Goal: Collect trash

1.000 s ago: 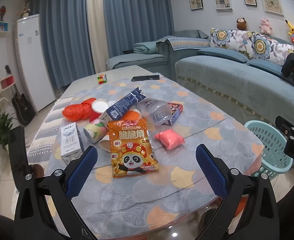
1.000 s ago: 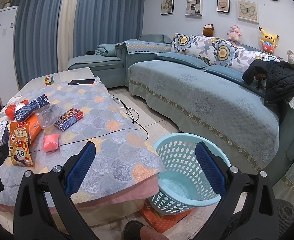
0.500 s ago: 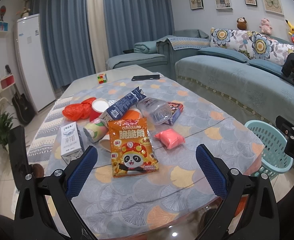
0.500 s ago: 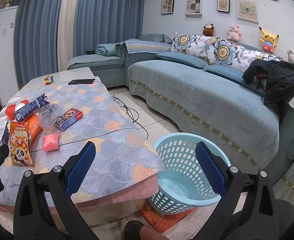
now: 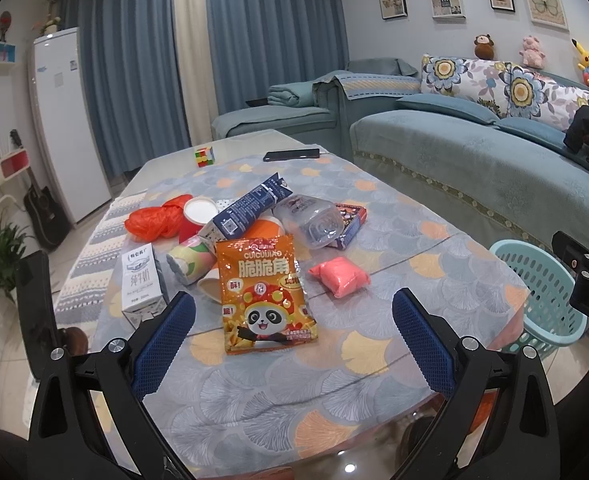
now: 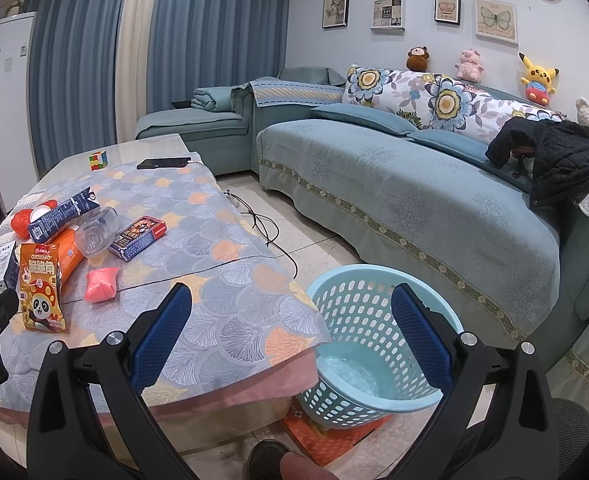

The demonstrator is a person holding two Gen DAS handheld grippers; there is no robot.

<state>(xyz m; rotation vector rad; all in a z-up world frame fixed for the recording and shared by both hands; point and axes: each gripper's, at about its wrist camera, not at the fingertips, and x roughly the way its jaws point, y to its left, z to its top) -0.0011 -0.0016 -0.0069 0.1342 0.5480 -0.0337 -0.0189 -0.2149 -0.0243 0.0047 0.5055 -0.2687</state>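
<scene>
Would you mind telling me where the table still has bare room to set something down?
The near strip of the tablecloth, in front of the orange snack bag, is bare. So is the right side between the pink packet and the table edge by the basket. The far end holds only a cube and phone. The middle-left pile around the blue carton is crowded.

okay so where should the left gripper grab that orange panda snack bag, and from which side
Probably the near bottom edge of the snack bag, approached low from the front by the left gripper. It lies flat with that edge facing the open jaws; its top end is crowded by the paper cup and other trash.
</scene>
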